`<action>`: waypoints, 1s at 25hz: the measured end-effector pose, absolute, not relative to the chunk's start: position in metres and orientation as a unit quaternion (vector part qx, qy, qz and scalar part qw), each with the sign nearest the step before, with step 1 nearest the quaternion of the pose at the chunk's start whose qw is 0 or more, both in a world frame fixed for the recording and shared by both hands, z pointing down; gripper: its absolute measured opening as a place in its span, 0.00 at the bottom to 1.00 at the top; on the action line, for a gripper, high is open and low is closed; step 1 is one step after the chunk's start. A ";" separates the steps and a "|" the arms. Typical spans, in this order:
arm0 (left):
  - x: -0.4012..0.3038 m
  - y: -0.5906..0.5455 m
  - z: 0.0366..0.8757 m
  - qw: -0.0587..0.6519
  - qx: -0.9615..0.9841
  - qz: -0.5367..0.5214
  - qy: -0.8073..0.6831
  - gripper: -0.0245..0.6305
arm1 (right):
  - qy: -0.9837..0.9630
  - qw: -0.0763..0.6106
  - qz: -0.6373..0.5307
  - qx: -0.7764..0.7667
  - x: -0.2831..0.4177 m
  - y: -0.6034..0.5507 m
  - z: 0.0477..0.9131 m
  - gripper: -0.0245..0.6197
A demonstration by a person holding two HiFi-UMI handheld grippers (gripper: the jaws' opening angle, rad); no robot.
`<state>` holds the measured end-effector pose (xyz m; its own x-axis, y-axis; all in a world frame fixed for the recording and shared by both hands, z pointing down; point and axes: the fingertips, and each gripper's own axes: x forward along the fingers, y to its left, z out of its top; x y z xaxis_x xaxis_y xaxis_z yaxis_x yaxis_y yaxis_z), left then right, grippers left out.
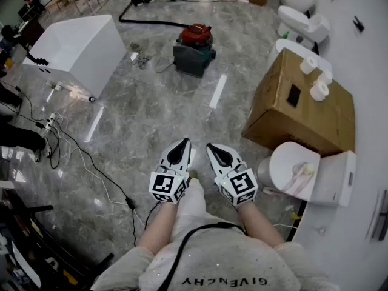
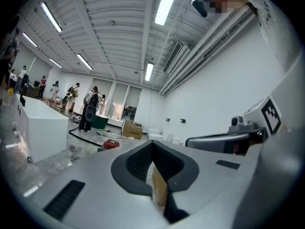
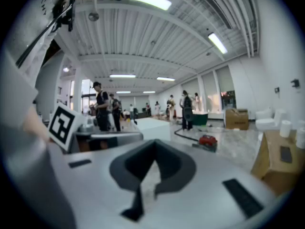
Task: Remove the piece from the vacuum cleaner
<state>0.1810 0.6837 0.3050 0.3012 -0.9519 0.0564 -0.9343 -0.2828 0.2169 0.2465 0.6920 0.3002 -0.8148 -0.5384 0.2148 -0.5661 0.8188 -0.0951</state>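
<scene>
White plastic with dark pads, the left gripper (image 1: pixel 184 142) and the right gripper (image 1: pixel 211 147) sit side by side at the near end of the head view. Both are pressed together with nothing pinched. In the left gripper view the pads of the left gripper (image 2: pixel 153 143) meet at the tip. A brown sliver shows through the slot below them, too narrow to say what it is. The right gripper (image 3: pixel 155 148) is blurred in its own view, but its pads plainly meet too.

The vacuum cleaner (image 1: pixel 194 41), red on top with a dark green body, stands on the grey marble floor (image 1: pixel 151 111) well ahead of both grippers, touched by neither. It is small in both gripper views (image 2: pixel 111 144) (image 3: pixel 208 140), and the piece to come off it cannot be picked out in any view.

A black hose (image 1: pixel 151 22) leaves the vacuum cleaner leftward and away, and its far end is lost near the top edge. Left of the vacuum cleaner is a white block (image 1: pixel 79 47). To its right and nearer the person is a cardboard box (image 1: pixel 300 105), with a toilet (image 1: pixel 291 168) nearer still. Cables (image 1: pixel 91 162) trail over the floor left of and nearer than the vacuum cleaner. Between the grippers and the vacuum cleaner the floor lies open. People (image 2: pixel 90 109) stand far behind it.
</scene>
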 end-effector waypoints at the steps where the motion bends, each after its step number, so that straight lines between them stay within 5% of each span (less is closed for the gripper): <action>1: 0.178 0.681 0.308 0.102 0.797 -0.038 -0.595 0.07 | -0.948 0.084 0.082 0.296 0.247 0.688 0.301 0.06; 25: 0.102 0.505 0.326 0.114 0.767 -0.047 -0.629 0.07 | -0.944 0.113 0.101 0.291 0.191 0.492 0.324 0.06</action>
